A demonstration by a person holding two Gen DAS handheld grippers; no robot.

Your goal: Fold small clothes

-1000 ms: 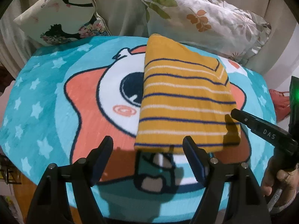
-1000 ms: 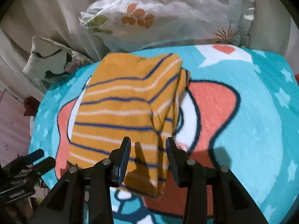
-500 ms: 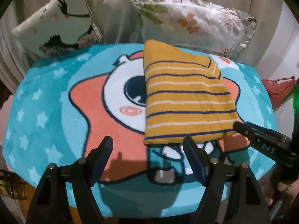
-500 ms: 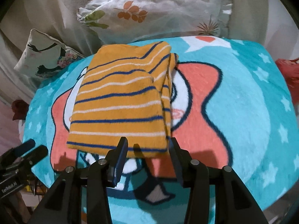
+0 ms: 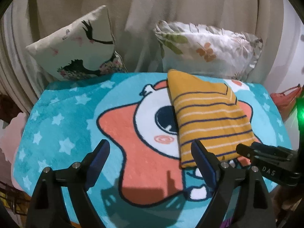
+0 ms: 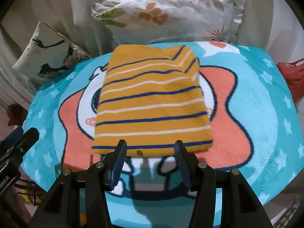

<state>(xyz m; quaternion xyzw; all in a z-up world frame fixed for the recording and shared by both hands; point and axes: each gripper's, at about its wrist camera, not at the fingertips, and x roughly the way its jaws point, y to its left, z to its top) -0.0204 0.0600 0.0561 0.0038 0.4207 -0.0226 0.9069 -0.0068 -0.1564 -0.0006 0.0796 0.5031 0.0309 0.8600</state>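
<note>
A yellow garment with blue and white stripes [image 6: 152, 102] lies folded into a rectangle on the teal cartoon blanket [image 6: 266, 114]. It also shows in the left wrist view [image 5: 207, 121], right of centre. My left gripper [image 5: 150, 157] is open and empty, held above the blanket at the garment's near left corner. My right gripper [image 6: 151, 152] is open and empty, just short of the garment's near edge. The right gripper also shows in the left wrist view [image 5: 266, 157], at the right.
Two cushions lean on the draped backrest: a flamingo-print one [image 5: 76, 45] at the left and a leaf-print one [image 5: 209, 47] at the right. A red bag [image 6: 292, 76] hangs beyond the blanket's right edge. The blanket's front edge drops off near the grippers.
Both grippers have drawn back and up from the garment, so more of the blanket and cushions shows. The right gripper's jaws have opened wider. The folded garment lies still.
</note>
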